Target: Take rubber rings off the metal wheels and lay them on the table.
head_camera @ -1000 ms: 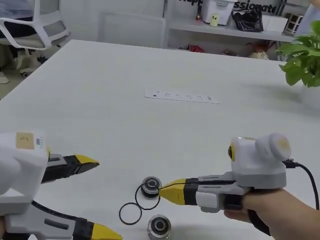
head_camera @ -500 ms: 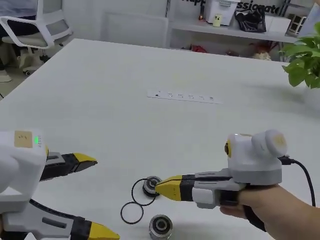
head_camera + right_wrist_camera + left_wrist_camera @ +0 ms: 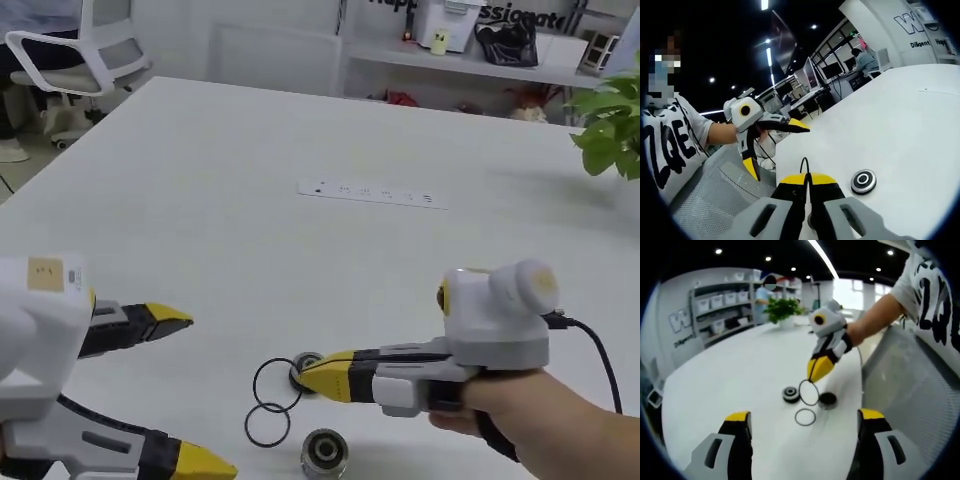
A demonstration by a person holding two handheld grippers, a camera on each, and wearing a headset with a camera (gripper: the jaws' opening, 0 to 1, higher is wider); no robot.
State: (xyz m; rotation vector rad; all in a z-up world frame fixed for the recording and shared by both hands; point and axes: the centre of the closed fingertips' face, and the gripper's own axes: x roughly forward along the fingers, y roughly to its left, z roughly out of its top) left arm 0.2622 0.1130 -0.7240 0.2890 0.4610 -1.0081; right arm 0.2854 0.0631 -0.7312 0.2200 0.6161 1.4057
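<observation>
Two rubber rings [image 3: 255,383] [image 3: 247,425]; two metal wheels [image 3: 303,361] [image 3: 324,450]; two claws [image 3: 205,395] [image 3: 303,374].

The white worktop [image 3: 250,150] carries few things. In the head view a flat white power strip [image 3: 372,193] lies toward 12 o'clock from its middle, well apart from the rest. Near the 6 o'clock edge a black rubber ring [image 3: 268,424] lies flat on the surface. A metal wheel [image 3: 324,450] stands just beside it at 4 o'clock. A second wheel [image 3: 306,360] sits at the ring's 1 o'clock, partly hidden.
</observation>
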